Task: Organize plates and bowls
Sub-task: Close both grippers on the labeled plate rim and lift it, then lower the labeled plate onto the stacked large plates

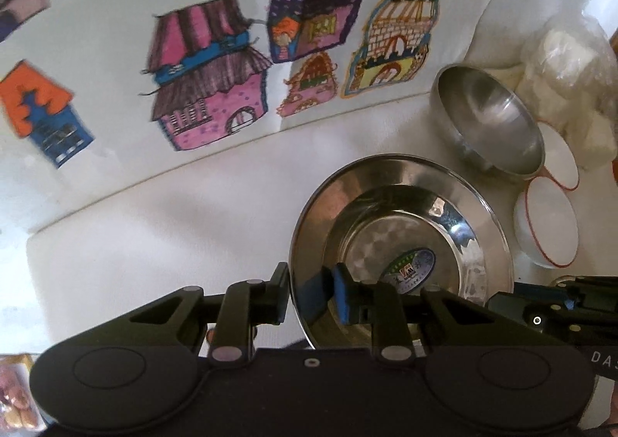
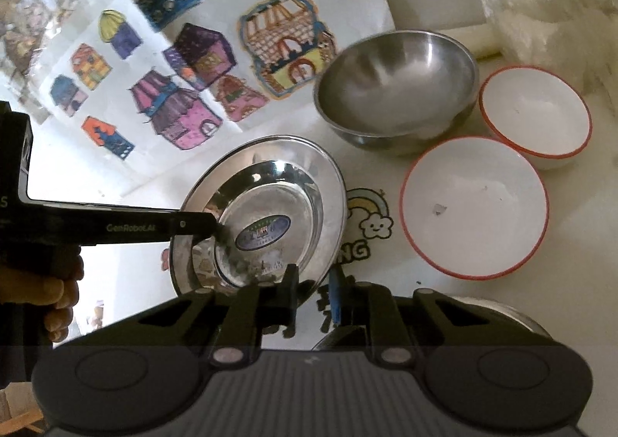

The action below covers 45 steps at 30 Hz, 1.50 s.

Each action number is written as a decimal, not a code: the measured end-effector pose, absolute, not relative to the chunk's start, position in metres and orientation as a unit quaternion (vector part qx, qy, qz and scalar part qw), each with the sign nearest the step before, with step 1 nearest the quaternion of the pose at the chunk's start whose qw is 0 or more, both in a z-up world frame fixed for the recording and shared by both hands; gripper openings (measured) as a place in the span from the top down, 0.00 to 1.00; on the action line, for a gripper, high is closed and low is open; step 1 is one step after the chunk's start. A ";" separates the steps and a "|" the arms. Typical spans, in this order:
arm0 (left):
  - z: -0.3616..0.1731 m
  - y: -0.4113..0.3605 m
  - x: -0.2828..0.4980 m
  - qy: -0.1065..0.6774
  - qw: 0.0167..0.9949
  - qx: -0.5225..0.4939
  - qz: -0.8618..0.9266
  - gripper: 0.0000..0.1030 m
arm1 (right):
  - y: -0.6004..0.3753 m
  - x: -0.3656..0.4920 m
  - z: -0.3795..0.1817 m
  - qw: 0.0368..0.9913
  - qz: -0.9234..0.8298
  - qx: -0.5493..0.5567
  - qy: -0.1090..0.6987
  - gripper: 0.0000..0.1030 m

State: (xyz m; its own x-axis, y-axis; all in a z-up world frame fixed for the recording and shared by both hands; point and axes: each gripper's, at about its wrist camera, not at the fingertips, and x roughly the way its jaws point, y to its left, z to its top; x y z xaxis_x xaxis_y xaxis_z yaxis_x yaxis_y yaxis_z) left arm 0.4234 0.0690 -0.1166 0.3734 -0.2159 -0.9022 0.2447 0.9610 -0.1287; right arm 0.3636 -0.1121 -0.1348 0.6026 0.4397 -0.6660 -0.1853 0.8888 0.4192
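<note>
Both the left gripper (image 1: 311, 296) and right gripper (image 2: 314, 292) clamp opposite rims of the shiny round steel plate (image 2: 266, 205); a steel bowl (image 2: 398, 89) and two red-rimmed white bowls (image 2: 475, 205) sit beside it.

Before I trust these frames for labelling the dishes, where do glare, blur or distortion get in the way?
Left wrist view: fisheye bends the paper's edge into an arc; the house drawings are softly blurred; bright reflections streak the steel plate. Right wrist view: glare on the same plate's rim; the top-left corner is washed out and smeared; both red-rimmed white bowls read clearly.
</note>
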 end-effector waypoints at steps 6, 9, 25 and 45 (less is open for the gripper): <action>-0.092 0.065 0.398 0.522 0.843 0.002 -0.132 0.77 | -0.120 0.348 -0.122 0.885 0.193 0.145 0.398 0.82; -0.081 0.060 0.385 0.513 0.848 -0.008 -0.133 0.78 | -0.130 0.338 -0.116 0.887 0.199 0.139 0.392 0.82; -0.053 -0.012 0.316 0.510 0.846 -0.034 -0.153 0.80 | -0.218 0.281 -0.099 0.884 0.205 0.113 0.405 0.82; -0.073 -0.057 0.277 0.577 0.809 -0.026 -0.104 0.77 | -0.252 0.274 -0.122 0.847 0.234 0.079 0.470 0.82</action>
